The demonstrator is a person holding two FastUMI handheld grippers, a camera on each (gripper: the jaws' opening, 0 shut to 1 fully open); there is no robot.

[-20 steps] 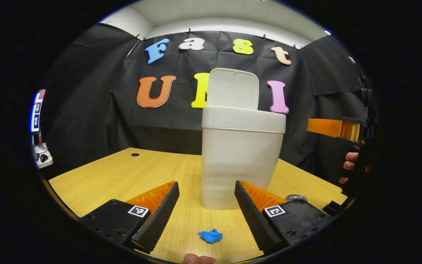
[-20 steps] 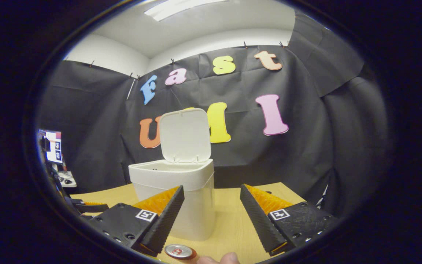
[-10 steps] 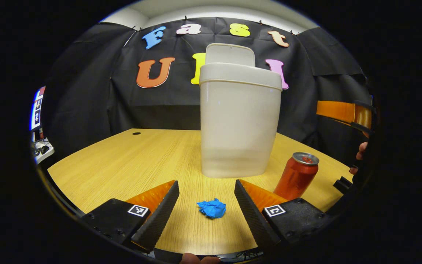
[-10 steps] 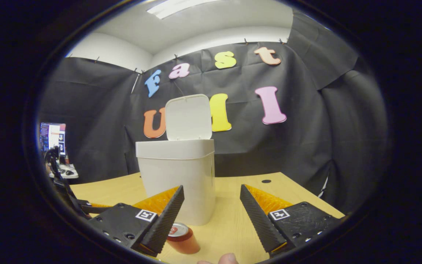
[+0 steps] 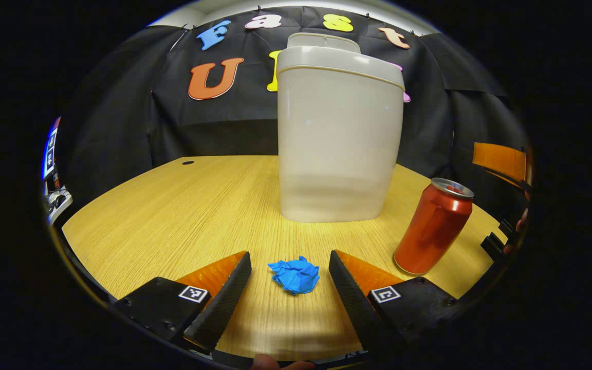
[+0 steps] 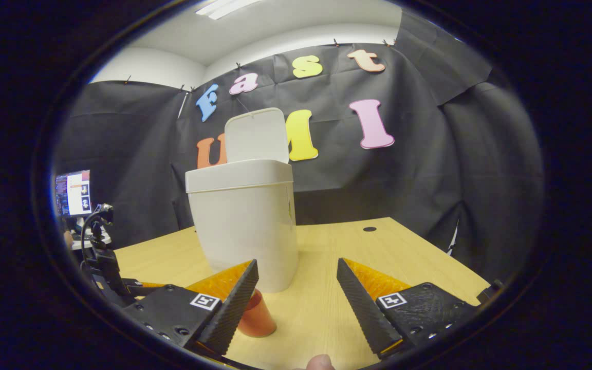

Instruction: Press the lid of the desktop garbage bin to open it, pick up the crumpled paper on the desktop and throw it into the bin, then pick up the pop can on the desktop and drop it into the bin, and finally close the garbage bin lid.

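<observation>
A white bin (image 5: 338,139) stands on the wooden desk (image 5: 188,205) with its lid (image 6: 255,134) raised upright. A crumpled blue paper (image 5: 294,275) lies on the desk in front of the bin, between the fingers of my open left gripper (image 5: 290,293), which sits low over the desk and touches nothing. A red pop can (image 5: 432,226) stands upright to the right of the paper. In the right gripper view, my right gripper (image 6: 297,300) is open and holds nothing; the can (image 6: 256,317) shows partly behind its left finger, near the bin (image 6: 244,221).
The other gripper (image 5: 499,162) and a hand holding it show at the right edge of the left gripper view. A monitor (image 6: 72,192) and a stand are beyond the desk's left side. The desk has a small round hole (image 6: 369,229) near its back.
Both grippers have lowered toward the desk. The blue paper has come in between the left gripper's fingers, and the can now shows in full. The lid stays up.
</observation>
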